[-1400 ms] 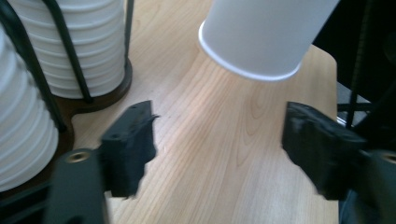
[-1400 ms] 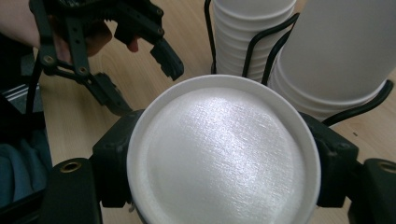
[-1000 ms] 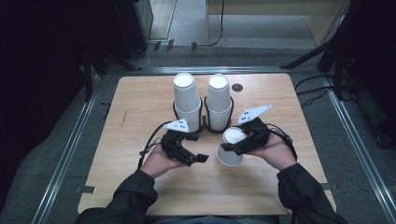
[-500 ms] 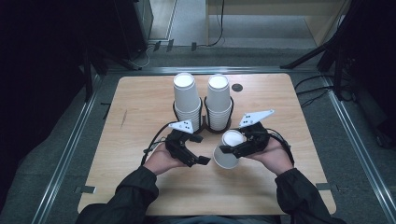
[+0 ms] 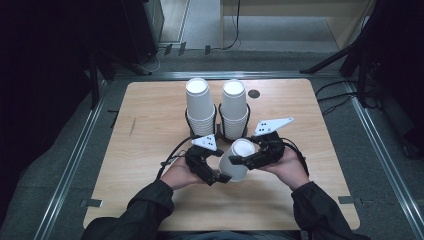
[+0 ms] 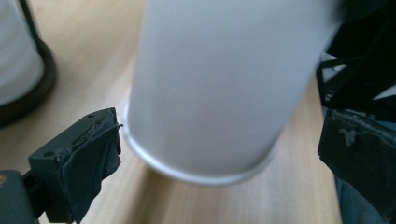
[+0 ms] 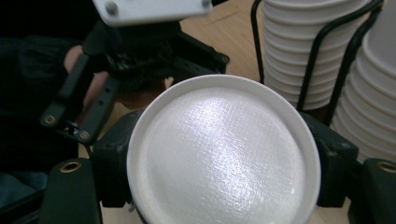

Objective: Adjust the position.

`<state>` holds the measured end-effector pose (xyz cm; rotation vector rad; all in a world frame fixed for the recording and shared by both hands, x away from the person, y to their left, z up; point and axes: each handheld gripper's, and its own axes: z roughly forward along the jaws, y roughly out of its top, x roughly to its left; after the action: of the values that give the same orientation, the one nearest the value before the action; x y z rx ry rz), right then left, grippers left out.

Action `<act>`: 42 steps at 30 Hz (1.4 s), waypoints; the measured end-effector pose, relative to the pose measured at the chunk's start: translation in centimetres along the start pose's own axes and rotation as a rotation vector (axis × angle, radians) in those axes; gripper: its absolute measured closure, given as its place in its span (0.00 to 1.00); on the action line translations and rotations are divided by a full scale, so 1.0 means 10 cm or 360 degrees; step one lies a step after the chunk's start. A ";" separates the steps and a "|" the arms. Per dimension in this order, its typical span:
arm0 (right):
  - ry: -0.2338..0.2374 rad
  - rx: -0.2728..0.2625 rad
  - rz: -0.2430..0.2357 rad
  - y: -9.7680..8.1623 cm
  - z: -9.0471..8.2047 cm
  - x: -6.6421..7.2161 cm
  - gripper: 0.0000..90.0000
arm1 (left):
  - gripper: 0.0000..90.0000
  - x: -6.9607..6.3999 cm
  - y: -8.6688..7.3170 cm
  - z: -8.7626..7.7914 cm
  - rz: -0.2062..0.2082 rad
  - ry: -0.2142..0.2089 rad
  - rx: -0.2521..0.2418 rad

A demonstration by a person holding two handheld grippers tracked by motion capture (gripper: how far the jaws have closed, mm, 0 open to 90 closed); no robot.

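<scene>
A single white paper cup [image 5: 238, 160] lies tilted between the two hands, its base turned up and back. My right gripper [image 5: 242, 161] is shut on the cup near that base; the right gripper view shows the round cup bottom [image 7: 224, 154] wedged between the two black jaws of that gripper [image 7: 224, 179]. My left gripper [image 5: 220, 175] is open, its jaws either side of the cup's rim end. In the left gripper view the cup wall [image 6: 215, 84] rises between the jaws of my left gripper [image 6: 219, 154]. One of its pads [image 6: 91, 154] sits just beside the rolled rim, and the other stands clear.
Two tall stacks of white cups [image 5: 200, 105] [image 5: 234, 105] stand in black wire holders [image 5: 218, 131] just behind the hands; the right gripper view shows them close by [image 7: 299, 56]. A small black disc [image 5: 254, 93] lies on the wooden table [image 5: 145, 145]. Metal rails [image 5: 70, 170] flank it.
The left hand has moved right and a little down, bringing its jaws around the rim end of the cup. The right hand and the cup have kept almost still.
</scene>
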<state>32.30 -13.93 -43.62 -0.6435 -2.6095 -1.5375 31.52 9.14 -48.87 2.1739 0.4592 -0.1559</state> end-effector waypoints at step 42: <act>0.0042 -0.0097 -0.0010 0.04 -0.26 -0.06 0.18 | 0.21 0.02 0.10 -0.16 0.0073 0.0035 -0.0034</act>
<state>32.55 -16.17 -42.09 -0.6150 -2.5573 -1.6214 32.05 9.88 -47.23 2.1649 0.4214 -0.1016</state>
